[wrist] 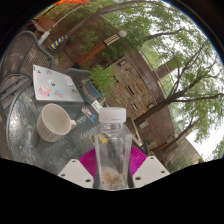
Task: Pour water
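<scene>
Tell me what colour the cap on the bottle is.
White. The cap tops the clear bottle held between the tongs, seen in the gripper view.

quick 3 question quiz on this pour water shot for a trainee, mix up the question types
1. True or false: the clear water bottle has its white cap on.
2. Multiple choice: where does the white mug stand?
A. between the fingers
B. on the glass table, beside the bottle
C. on top of the card
3. Fill in: the bottle stands between the gripper's two ______ pads.

Key
1. True
2. B
3. Pink. The pads sit close at either side of the bottle, so the grip looks closed on it.
</scene>
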{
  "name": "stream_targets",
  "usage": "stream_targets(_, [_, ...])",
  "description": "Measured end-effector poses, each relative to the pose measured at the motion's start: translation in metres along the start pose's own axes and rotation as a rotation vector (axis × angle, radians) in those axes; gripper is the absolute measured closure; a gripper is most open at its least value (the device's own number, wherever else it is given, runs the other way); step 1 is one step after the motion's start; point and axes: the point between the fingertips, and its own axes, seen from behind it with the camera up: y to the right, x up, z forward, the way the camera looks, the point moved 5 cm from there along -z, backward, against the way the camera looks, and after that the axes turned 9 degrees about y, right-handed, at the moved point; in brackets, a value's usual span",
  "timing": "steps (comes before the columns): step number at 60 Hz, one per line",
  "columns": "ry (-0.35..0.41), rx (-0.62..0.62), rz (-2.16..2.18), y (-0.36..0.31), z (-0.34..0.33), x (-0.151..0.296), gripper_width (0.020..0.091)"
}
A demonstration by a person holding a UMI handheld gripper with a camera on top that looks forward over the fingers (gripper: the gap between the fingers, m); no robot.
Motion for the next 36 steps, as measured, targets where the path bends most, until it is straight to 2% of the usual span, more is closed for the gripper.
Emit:
stream_targets(4, [0.008,0.009,-0.258,-0.005,0.014,0.014,0.0719])
stream_targets(7, [-0.024,0.007,-0.455,-0.006,0.023,0.020,0.0720])
stream_targets(8, [-0.031,0.040,-0.529,0.005,0.018,0.027,0.0720])
stream_targets(12, [-0.052,0.028,-0.735,-0.013,0.031,0.030,0.0719])
stream_targets(14, [-0.065,0.084,-0.861,-0.007,0.039,0.034,0.0719])
stream_targets(22, [-0.110,0.120,-1.238,-0.012,0.037,0.045,0.0718])
stream_targets(29, [-0.168,0.114,-1.402,-0.016,0.033,0.050,0.0719])
stream_targets(30, [-0.168,0.161,-1.425,-0.010,0.041,0.054,0.0718])
stream_targets(36, [-0.172,0.182,-1.489,-0.012,0.038,0.062,0.0716])
